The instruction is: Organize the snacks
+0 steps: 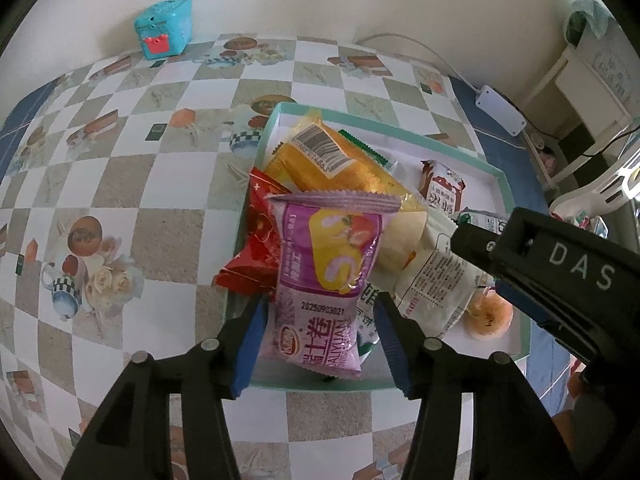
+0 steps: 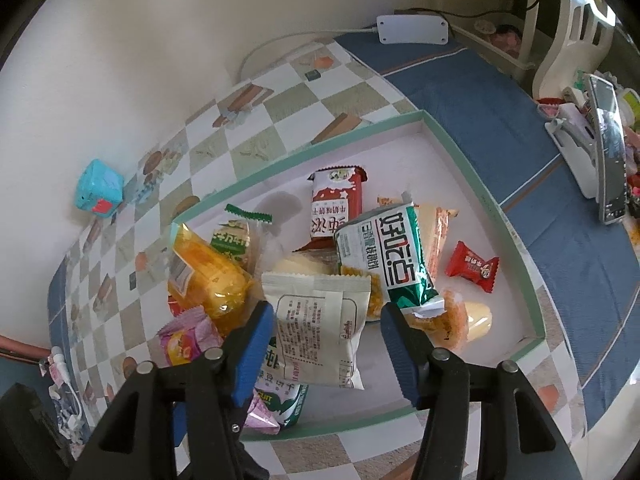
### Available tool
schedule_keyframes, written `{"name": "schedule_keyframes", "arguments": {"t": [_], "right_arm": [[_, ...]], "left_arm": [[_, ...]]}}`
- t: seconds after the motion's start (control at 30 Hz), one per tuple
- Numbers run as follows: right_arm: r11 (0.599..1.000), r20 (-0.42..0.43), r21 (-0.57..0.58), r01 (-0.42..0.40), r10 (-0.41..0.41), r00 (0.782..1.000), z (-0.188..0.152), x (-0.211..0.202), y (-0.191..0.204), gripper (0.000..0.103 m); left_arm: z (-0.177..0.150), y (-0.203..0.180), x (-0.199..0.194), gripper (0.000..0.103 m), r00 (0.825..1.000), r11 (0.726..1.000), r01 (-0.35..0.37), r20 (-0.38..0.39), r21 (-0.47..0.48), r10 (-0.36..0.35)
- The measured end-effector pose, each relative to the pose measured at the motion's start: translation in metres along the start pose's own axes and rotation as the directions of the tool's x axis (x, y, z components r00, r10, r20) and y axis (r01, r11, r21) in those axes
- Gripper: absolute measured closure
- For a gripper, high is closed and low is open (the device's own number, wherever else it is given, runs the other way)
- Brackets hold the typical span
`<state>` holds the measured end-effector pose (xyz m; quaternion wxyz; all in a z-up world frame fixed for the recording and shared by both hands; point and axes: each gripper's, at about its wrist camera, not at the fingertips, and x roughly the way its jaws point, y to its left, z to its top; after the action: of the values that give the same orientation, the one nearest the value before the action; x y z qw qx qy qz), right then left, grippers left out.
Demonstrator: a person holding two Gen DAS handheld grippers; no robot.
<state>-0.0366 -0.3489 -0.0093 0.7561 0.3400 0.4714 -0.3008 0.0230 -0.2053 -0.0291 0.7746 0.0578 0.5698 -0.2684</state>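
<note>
A shallow green-rimmed tray [image 1: 505, 184] [image 2: 500, 208] holds a pile of snack packets. In the left wrist view my left gripper [image 1: 320, 340] is open, its blue pads on either side of a purple swiss-roll packet [image 1: 324, 280] that lies on a red packet [image 1: 256, 256] and an orange packet [image 1: 340, 168]. In the right wrist view my right gripper [image 2: 328, 348] is open around a cream packet [image 2: 320, 332]. A green-and-white packet [image 2: 392, 256], a brown-and-white packet [image 2: 336, 204] and a small red candy [image 2: 472, 266] lie beyond it.
The tray sits on a checkered tablecloth [image 1: 120, 184]. A turquoise box [image 1: 164, 28] stands at the wall. A white power strip [image 2: 412, 29] with its cable lies at the far right on blue cloth [image 2: 500, 112]. Cluttered items [image 2: 600, 148] sit at the right.
</note>
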Motion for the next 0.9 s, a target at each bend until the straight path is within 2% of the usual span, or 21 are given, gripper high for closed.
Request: {"name": "schedule_keyframes", "arguments": {"t": [0.1,0.13,0.17,0.3,0.4,0.47,0.6,0.67,0.7,0.77,0.83,0.9], "right_arm": [[1.000,0.011,0.006,0.004,-0.004,1.000,0.001,-0.004,-0.002,0.042],[1.000,0.013,0.006,0.004,-0.004,1.000,0.001,-0.004,-0.002,0.041],[1.000,0.015,0.008,0.005,-0.005,1.000,0.002,-0.005,-0.003,0.041],[1.000,0.020,0.005,0.008,-0.008,1.000,0.001,-0.006,-0.002,0.038],[1.000,0.023,-0.004,0.015,-0.015,1.000,0.001,-0.006,-0.001,0.034],[1.000,0.024,-0.016,0.021,-0.021,0.999,0.001,-0.006,0.002,0.031],[0.997,0.035,-0.063,0.036,-0.034,0.999,-0.003,-0.007,0.013,0.022],[0.994,0.047,-0.101,0.037,-0.032,0.998,-0.006,-0.008,0.023,0.018],[0.992,0.051,-0.119,0.036,-0.030,0.998,-0.008,-0.009,0.028,0.017],[0.988,0.060,-0.152,0.040,-0.031,0.998,-0.012,-0.010,0.037,0.012],[0.983,0.071,-0.180,0.043,-0.030,0.997,-0.016,-0.011,0.045,0.000],[0.977,0.082,-0.206,0.046,-0.029,0.996,-0.020,-0.013,0.052,0.000]], "left_arm": [[0.001,0.004,-0.006,0.042,1.000,1.000,0.006,0.011,-0.014,-0.005],[0.002,0.006,-0.008,0.034,1.000,1.000,0.009,0.014,-0.020,-0.009],[0.002,0.009,-0.012,0.032,1.000,0.999,0.016,0.023,-0.028,-0.016],[0.004,0.018,-0.026,0.032,0.998,0.998,0.027,0.053,-0.057,-0.024],[0.006,0.028,-0.034,0.031,0.997,0.996,0.001,0.078,-0.089,0.006],[0.007,0.042,-0.041,0.019,0.994,0.991,-0.017,0.102,-0.136,0.031],[0.010,0.078,-0.050,0.017,0.985,0.964,-0.065,0.135,-0.257,0.103],[0.010,0.096,-0.053,0.008,0.977,0.945,-0.110,0.142,-0.308,0.160],[0.010,0.106,-0.054,0.006,0.972,0.934,-0.132,0.141,-0.332,0.187],[0.008,0.121,-0.056,0.006,0.966,0.917,-0.157,0.138,-0.366,0.220],[0.008,0.133,-0.057,0.006,0.960,0.903,-0.180,0.132,-0.389,0.248],[0.006,0.141,-0.057,0.006,0.952,0.890,-0.212,0.122,-0.404,0.282]]}}
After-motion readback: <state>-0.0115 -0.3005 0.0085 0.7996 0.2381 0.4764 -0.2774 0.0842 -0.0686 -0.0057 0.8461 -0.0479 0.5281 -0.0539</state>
